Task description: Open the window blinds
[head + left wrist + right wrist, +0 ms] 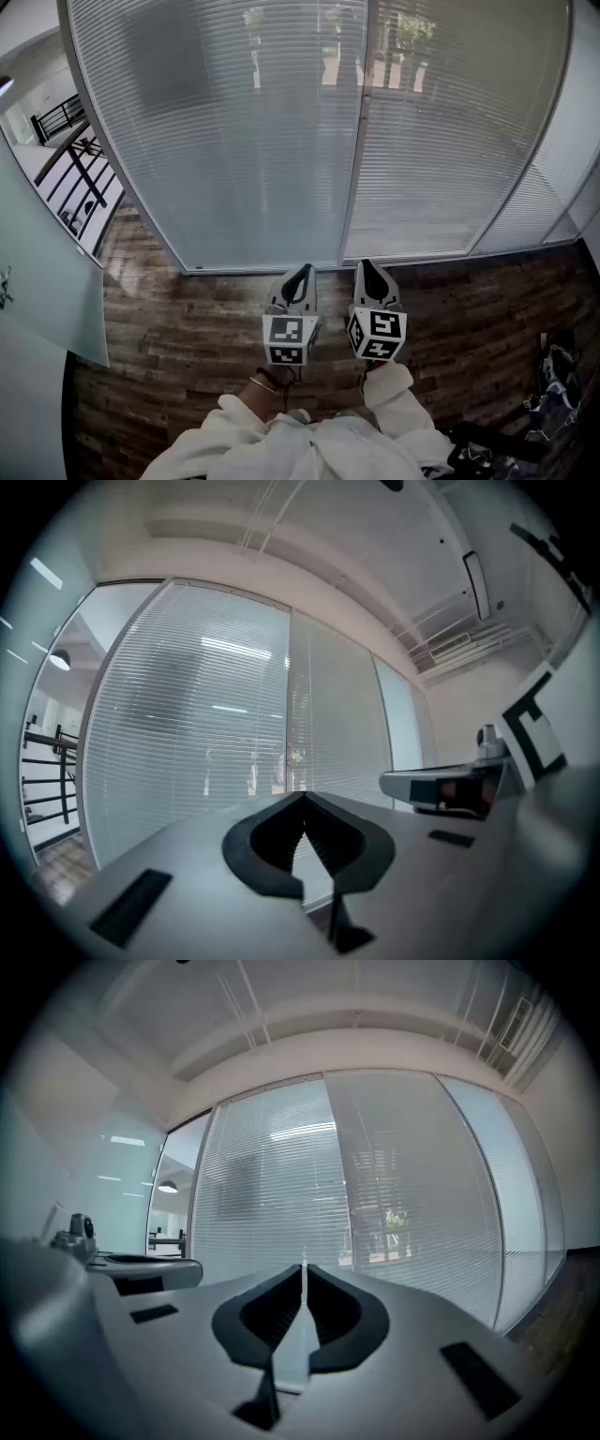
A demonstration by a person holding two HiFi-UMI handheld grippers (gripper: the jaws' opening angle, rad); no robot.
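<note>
White slatted window blinds (234,131) hang lowered over a glass wall in front of me, split by a vertical mullion (354,141); their slats are partly tilted and greenery shows through. They also fill the left gripper view as blinds (197,724) and the right gripper view as blinds (375,1185). My left gripper (301,274) and right gripper (367,267) are held side by side, level, short of the blinds and apart from them. In each gripper view the jaws meet at the tip with nothing between them: left gripper (302,797), right gripper (304,1267).
Dark wood floor (187,319) runs up to the window's base. A frosted glass partition (47,272) stands at the left, with a black stair railing (80,173) behind it. Bags and gear (553,375) lie on the floor at the right.
</note>
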